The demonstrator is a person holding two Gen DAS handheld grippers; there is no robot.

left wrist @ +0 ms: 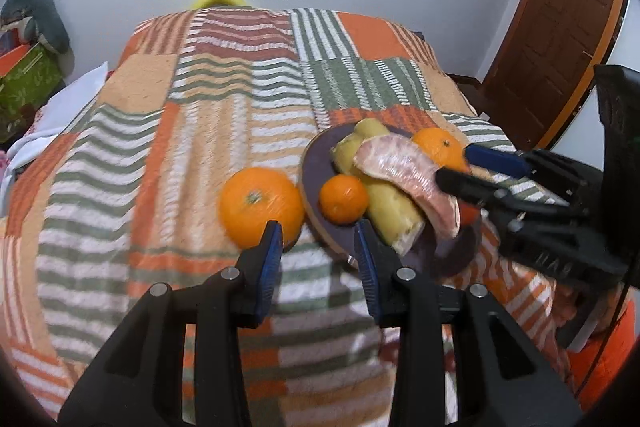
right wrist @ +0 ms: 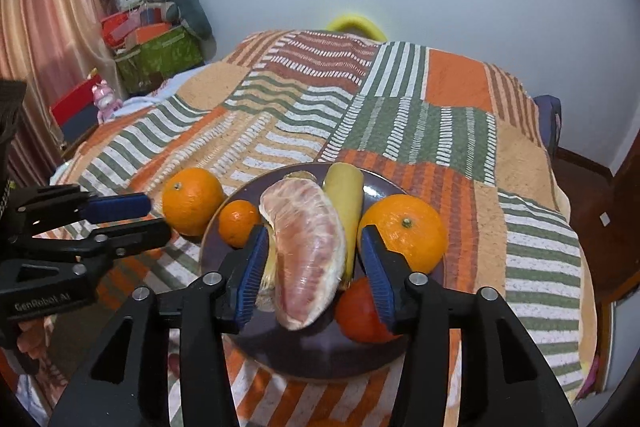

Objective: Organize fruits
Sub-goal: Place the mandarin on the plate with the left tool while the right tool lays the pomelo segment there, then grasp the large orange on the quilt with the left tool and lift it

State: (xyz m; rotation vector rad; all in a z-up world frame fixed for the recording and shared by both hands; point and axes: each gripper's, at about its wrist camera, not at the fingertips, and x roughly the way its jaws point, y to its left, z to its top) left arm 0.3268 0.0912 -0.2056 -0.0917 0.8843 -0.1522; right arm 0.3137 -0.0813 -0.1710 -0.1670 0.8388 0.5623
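Observation:
A dark purple plate (right wrist: 320,355) on the patchwork blanket carries a wrapped pomelo segment (right wrist: 308,247), yellow peeled pieces (right wrist: 344,195), a small mandarin (right wrist: 239,223), a large orange (right wrist: 404,231) and a red fruit (right wrist: 360,311) half hidden by a pad. My right gripper (right wrist: 314,231) is open astride the pomelo segment, with a gap at the right pad. A second large orange (left wrist: 260,211) lies on the blanket just left of the plate (left wrist: 316,163). My left gripper (left wrist: 318,227) is open and empty, its left pad near that orange. The right gripper (left wrist: 454,165) reaches in from the right.
The blanket (left wrist: 200,131) falls away at the far and right edges. A yellow object (right wrist: 354,23) sits at the far edge. A green box (right wrist: 160,57) of clutter and a curtain stand far left, a wooden door (left wrist: 560,27) at the right. A hand (right wrist: 28,343) holds the left gripper.

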